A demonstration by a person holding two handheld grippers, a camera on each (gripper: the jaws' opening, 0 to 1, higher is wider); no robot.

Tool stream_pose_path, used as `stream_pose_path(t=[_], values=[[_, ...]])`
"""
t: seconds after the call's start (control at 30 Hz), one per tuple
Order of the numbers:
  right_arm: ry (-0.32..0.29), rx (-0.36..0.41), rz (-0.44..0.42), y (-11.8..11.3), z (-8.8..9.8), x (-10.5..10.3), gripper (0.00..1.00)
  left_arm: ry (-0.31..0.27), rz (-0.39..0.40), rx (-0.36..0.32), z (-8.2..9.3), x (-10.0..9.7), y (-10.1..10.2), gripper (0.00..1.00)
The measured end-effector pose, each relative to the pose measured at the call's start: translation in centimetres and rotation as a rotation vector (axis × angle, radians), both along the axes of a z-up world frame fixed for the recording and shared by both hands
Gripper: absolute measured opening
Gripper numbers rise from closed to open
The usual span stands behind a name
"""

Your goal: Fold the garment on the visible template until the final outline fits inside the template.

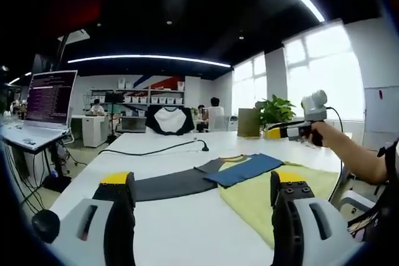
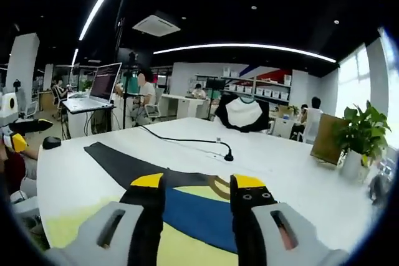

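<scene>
A blue garment (image 1: 243, 169) with dark grey sleeves (image 1: 171, 183) lies on the white table (image 1: 181, 228), its body partly over a yellow template (image 1: 255, 197). One grey sleeve stretches left off the template. My left gripper (image 1: 201, 186) hovers above the table's near side, jaws wide apart and empty. A hand at the right holds my right gripper (image 1: 288, 131) in the air beyond the garment. In the right gripper view the right gripper (image 2: 198, 186) is open above the blue garment (image 2: 199, 216), the yellow template (image 2: 87, 222) and the long sleeve (image 2: 121, 163). The left gripper (image 2: 22, 128) shows at the left edge.
A black cable with a plug (image 1: 202, 146) (image 2: 227, 154) crosses the table behind the garment. A potted plant (image 1: 274, 111) (image 2: 361, 135) and a brown box (image 1: 248, 123) (image 2: 327, 138) stand at the far side. A laptop (image 1: 50, 101) and a black mouse (image 1: 45, 225) lie to the left.
</scene>
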State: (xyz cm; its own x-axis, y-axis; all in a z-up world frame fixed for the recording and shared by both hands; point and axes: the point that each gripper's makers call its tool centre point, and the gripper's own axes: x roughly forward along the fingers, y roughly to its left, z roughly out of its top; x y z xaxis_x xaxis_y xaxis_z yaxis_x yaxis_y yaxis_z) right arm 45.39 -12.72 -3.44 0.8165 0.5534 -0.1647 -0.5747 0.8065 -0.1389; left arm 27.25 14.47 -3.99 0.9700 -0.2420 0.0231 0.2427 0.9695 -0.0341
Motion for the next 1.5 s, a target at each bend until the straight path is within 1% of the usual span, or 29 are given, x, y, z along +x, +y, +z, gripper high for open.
stream_pose_path(t=[0.03,0.07,0.1,0.27,0.3,0.33,0.4,0.43,0.47,0.5,0.53,0.57,0.6,0.67,0.7,0.77,0.8,0.87,0.9,0.97,1.03,1.07,1.13,1.2,1.27,1.3,1.33,1.4,1.5], values=[[-0.010,0.009,-0.018,-0.8,0.2,0.0,0.45,0.000,0.003,0.007,0.0,0.0,0.1,0.95],[-0.024,0.009,-0.044,-2.4,0.3,-0.3,0.46,0.000,0.004,0.011,0.0,0.1,0.2,0.95],[-0.030,0.011,-0.054,-3.1,0.3,-0.5,0.46,-0.003,0.007,0.016,-0.1,0.1,0.3,0.95],[-0.041,0.014,-0.102,-6.7,-0.1,-2.2,0.55,0.007,0.017,0.039,-0.5,0.1,0.6,0.96],[-0.048,0.025,-0.127,-7.7,0.0,-2.7,0.58,0.006,0.019,0.040,-0.5,0.1,0.6,0.96],[-0.064,0.036,-0.141,-8.5,0.2,-3.1,0.60,0.002,0.019,0.039,-0.5,0.0,0.7,0.97],[-0.074,0.041,-0.155,-9.7,0.2,-3.8,0.66,-0.014,0.024,0.036,-0.2,-0.1,0.8,0.98],[-0.110,0.047,-0.166,-10.5,0.7,-4.3,0.67,-0.018,0.025,0.037,-0.1,0.0,0.8,0.98],[-0.151,0.048,-0.155,-10.7,1.3,-4.6,0.65,-0.018,0.024,0.038,-0.1,-0.1,0.9,0.97],[-0.155,0.052,-0.158,-10.9,1.3,-4.9,0.63,-0.016,0.025,0.039,-0.1,-0.1,0.9,0.96],[-0.151,0.074,-0.186,-12.0,1.4,-5.8,0.64,-0.013,0.027,0.041,-0.1,-0.1,1.0,0.95],[-0.153,0.065,-0.183,-12.3,1.4,-6.1,0.67,-0.009,0.032,0.042,-0.2,-0.1,1.1,0.95],[-0.156,0.057,-0.187,-12.6,1.4,-6.4,0.73,-0.012,0.033,0.040,-0.1,0.0,1.2,0.96],[-0.160,0.043,-0.197,-13.2,1.4,-6.8,0.78,-0.035,0.031,0.030,0.4,-0.1,1.1,1.00],[-0.169,0.045,-0.212,-14.0,1.6,-7.2,0.78,-0.042,0.027,0.024,0.7,-0.3,1.0,1.00],[-0.177,0.065,-0.224,-14.9,1.6,-7.9,0.80,-0.066,0.022,0.037,1.4,-0.5,0.8,1.00],[-0.175,0.072,-0.230,-15.2,1.5,-8.1,0.83,-0.078,0.028,0.045,1.7,-0.5,0.8,1.00],[-0.176,0.080,-0.245,-16.1,1.3,-8.6,0.88,-0.079,0.031,0.053,2.0,-0.6,0.8,1.00],[-0.174,0.082,-0.253,-16.6,1.0,-8.9,0.92,-0.081,0.033,0.053,2.1,-0.6,0.8,1.00],[-0.150,0.092,-0.268,-17.3,0.3,-9.1,0.99,-0.076,0.032,0.049,2.2,-0.6,0.9,1.00],[-0.147,0.097,-0.291,-18.2,-0.1,-9.3,0.99,-0.080,0.035,0.054,2.2,-0.6,0.8,1.00],[-0.154,0.085,-0.313,-18.9,-0.3,-9.5,0.99,-0.082,0.036,0.059,2.1,-0.5,0.7,1.00],[-0.144,0.070,-0.343,-20.1,-1.0,-9.7,0.99,-0.068,0.031,0.071,1.8,-0.1,0.7,1.00],[-0.149,0.090,-0.352,-20.9,-1.2,-10.2,0.99,-0.064,0.029,0.073,1.5,0.2,0.8,1.00],[-0.165,0.133,-0.373,-21.7,-1.1,-10.7,0.99,-0.065,0.029,0.072,1.3,0.4,0.7,1.00],[-0.170,0.136,-0.380,-22.1,-1.1,-11.0,0.99,-0.070,0.029,0.076,1.1,0.5,0.7,1.00],[-0.171,0.134,-0.396,-22.5,-1.3,-11.2,0.99,-0.070,0.029,0.078,1.0,0.5,0.7,1.00],[-0.159,0.111,-0.415,-23.0,-1.7,-11.5,0.99,-0.049,0.024,0.093,0.5,0.7,0.6,1.00],[-0.162,0.089,-0.435,-23.8,-1.9,-12.2,0.99,-0.053,0.020,0.084,0.4,0.6,0.4,1.00]])
